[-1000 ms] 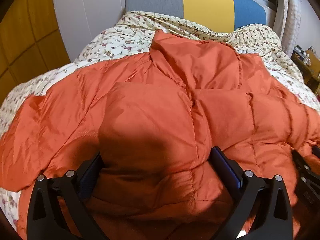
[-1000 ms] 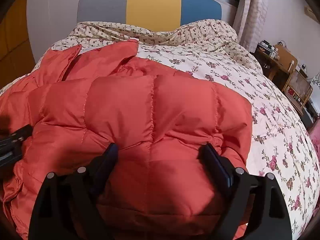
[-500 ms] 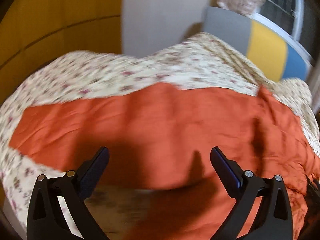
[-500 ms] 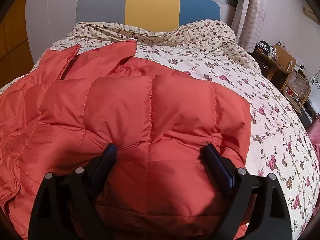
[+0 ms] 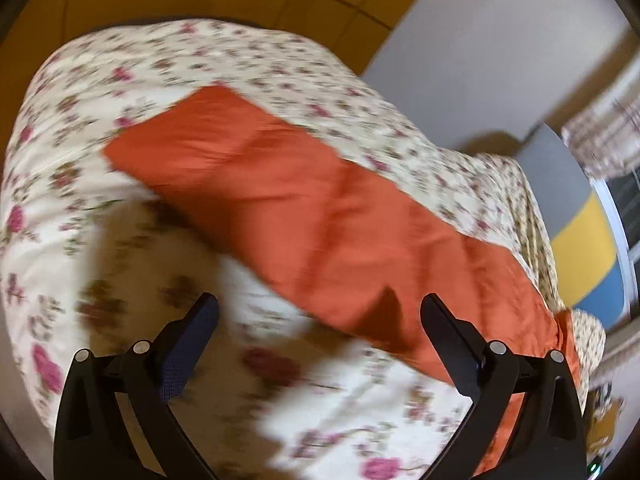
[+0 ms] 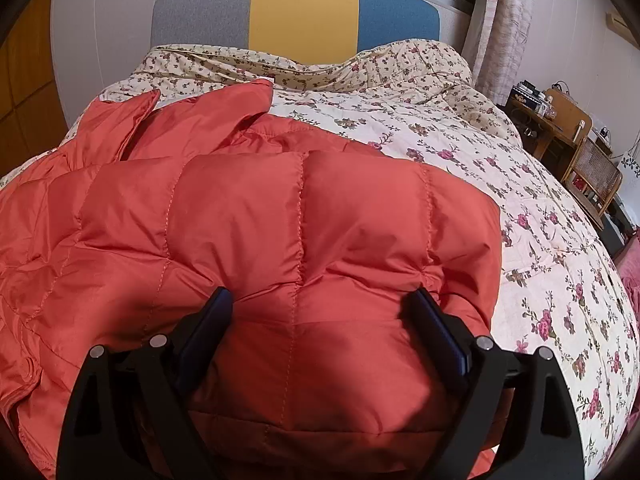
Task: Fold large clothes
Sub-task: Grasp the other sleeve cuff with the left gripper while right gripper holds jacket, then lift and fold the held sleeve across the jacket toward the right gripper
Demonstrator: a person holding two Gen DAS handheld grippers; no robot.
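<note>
Orange quilted puffer jacket [image 6: 280, 240]: spread on floral cream bedspread [image 6: 500, 200], collar toward grey-yellow-blue headboard [image 6: 304, 12]. Right gripper [image 6: 320, 316]: jaws wide, straddling jacket's padded hem, not clamped. Left gripper [image 5: 320, 316]: jaws wide, empty, above bedspread beside jacket sleeve [image 5: 280, 200]

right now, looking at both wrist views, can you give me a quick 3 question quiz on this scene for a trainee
1. True or false: the left tongs are shut on the orange jacket.
2. Which lies under the jacket? A) a bare wooden table B) a floral quilt C) a blue rug
3. Fill in: the headboard has grey, ____ and blue panels.

Key: 1 false, both fingers stand wide apart over the quilt with nothing between them. 2 B. 3 yellow.
</note>
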